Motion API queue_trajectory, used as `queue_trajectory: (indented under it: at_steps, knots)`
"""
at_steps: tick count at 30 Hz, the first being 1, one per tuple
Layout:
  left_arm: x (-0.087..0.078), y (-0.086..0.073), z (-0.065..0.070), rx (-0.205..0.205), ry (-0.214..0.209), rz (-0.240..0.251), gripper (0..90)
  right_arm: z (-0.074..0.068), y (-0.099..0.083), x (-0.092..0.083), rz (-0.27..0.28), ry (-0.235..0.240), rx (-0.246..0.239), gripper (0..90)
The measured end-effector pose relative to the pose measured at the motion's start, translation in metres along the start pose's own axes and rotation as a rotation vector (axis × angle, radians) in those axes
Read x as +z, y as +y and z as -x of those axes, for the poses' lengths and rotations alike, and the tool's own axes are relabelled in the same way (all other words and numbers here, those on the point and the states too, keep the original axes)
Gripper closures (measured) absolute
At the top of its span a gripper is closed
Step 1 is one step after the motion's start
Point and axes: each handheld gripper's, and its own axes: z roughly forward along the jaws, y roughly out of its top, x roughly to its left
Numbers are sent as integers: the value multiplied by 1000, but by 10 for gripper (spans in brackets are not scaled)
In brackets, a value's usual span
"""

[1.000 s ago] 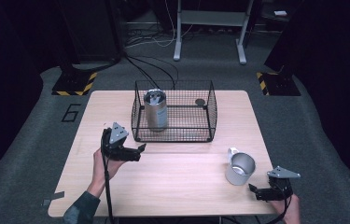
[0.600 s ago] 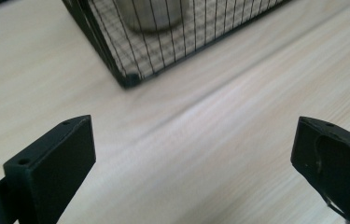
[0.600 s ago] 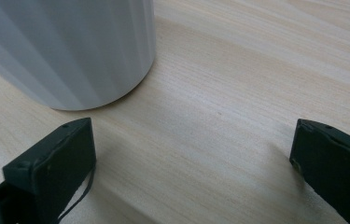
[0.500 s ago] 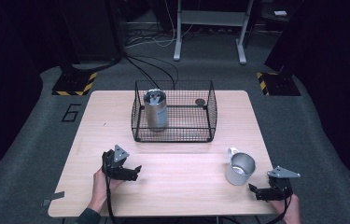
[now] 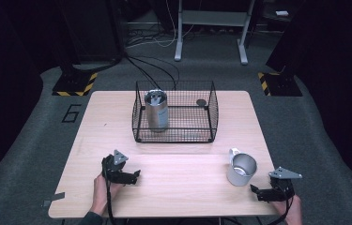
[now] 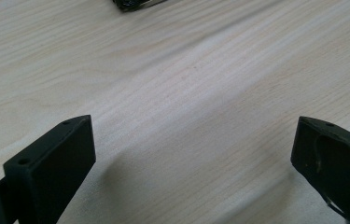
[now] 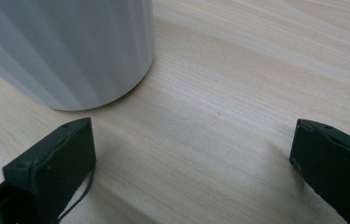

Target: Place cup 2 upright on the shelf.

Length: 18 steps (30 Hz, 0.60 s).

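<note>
Both grippers at rest near the front edge of the table (image 5: pixel 173 197), seen from above and along each pair of jaws. The left gripper (image 5: pixel 133 176) lies low over the front left part of the tabletop, held in a hand (image 5: pixel 99 190) that enters from the bottom; its jaws are spread wide over bare wood grain and hold nothing. The right gripper (image 5: pixel 257 191) sits at the front right corner, its jaws likewise spread and empty.

The steel mug (image 5: pixel 241 168), with its handle turned toward the far side, stands upright just beside the right gripper, toward the table's middle; in the right gripper view its ribbed wall (image 7: pixel 65 46) rises close ahead of one jaw, apart from it. A wire basket (image 5: pixel 138 126) stands at the middle of the far half of the table. Inside it a tall steel tumbler (image 5: pixel 156 111) stands upright in the left part, and a small dark round thing (image 5: pixel 201 101), possibly a lid, lies at the far right corner.

Judged step: the approach to the mug, not yet gripped. The next move likely calls for the right gripper to advance and turn until the mug's wall or handle lies between the jaws, then close.
</note>
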Motion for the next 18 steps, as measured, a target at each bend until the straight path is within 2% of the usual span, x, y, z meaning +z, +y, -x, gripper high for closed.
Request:
queue_trajectory:
  at_steps: [1, 2, 3, 5, 10, 14, 16, 18]
  knots:
    - [1, -2, 0, 0, 8, -6, 0, 0, 0, 0, 0, 0, 0, 0]
    - [2, -4, -1, -29, -9, 5, 0, 0, 0, 0, 0, -1, 1, 0]
    - [2, -5, -1, -35, -1, 12, 0, 0, -1, 0, 3, -4, 9, 0]
    - [0, -6, -1, -26, 17, 13, 0, 0, -2, -1, 8, -11, 13, 0]
    - [-1, -7, -6, -40, -22, -2, 0, 0, -2, -2, 3, -10, 15, 0]
    - [0, -7, -7, -33, -23, -4, 0, 0, -1, 0, 6, -9, 6, 0]
    - [-1, -7, -7, -35, -20, -7, 0, -1, -2, -1, 5, -16, 24, 0]
    - [0, -6, -7, -33, -20, -5, 1, -3, 0, -1, -10, -7, 9, 0]
